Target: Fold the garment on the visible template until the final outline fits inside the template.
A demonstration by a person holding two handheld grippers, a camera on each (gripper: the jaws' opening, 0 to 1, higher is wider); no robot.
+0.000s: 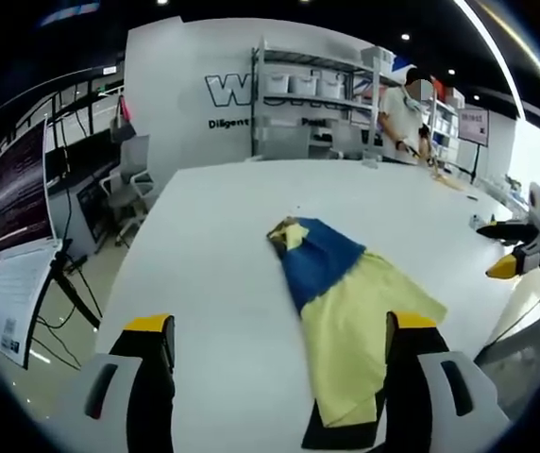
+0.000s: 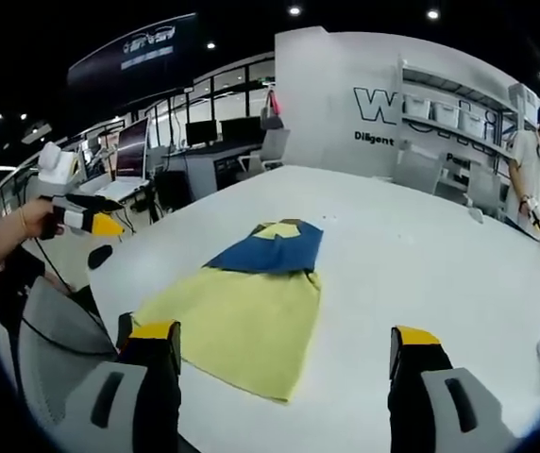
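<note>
- My left gripper (image 1: 281,332) hangs above the near edge of the white table (image 1: 213,226), its jaws spread wide with nothing between them.
- My right gripper (image 2: 284,342) also stands over the near edge of the table (image 2: 412,255), jaws wide apart and empty.
- The garment (image 1: 350,302) lies flat on the table, apart from both pairs of jaws; in the left gripper view my right-hand jaw stands in front of its lower part.
- In the right gripper view the garment (image 2: 246,307) spreads from the near edge toward the middle of the table, closer to the table's left side.
- Its larger part is pale yellow and lies nearest me; the far part is blue, with a small yellow patch at the far end.
- In the left gripper view a dark strip shows under the garment's near end, at the table's edge; I cannot tell what it is.
- In the left gripper view my other gripper (image 1: 508,253) shows at the right, beyond the table's right edge, with yellow tips.
- In the right gripper view my other gripper (image 2: 86,219) shows at the left, held in a hand off the table's left edge.
- A person (image 1: 402,118) stands beyond the far edge of the table, by white shelving (image 1: 308,94).
- Monitors (image 1: 20,189) stand off the table's left side.
</note>
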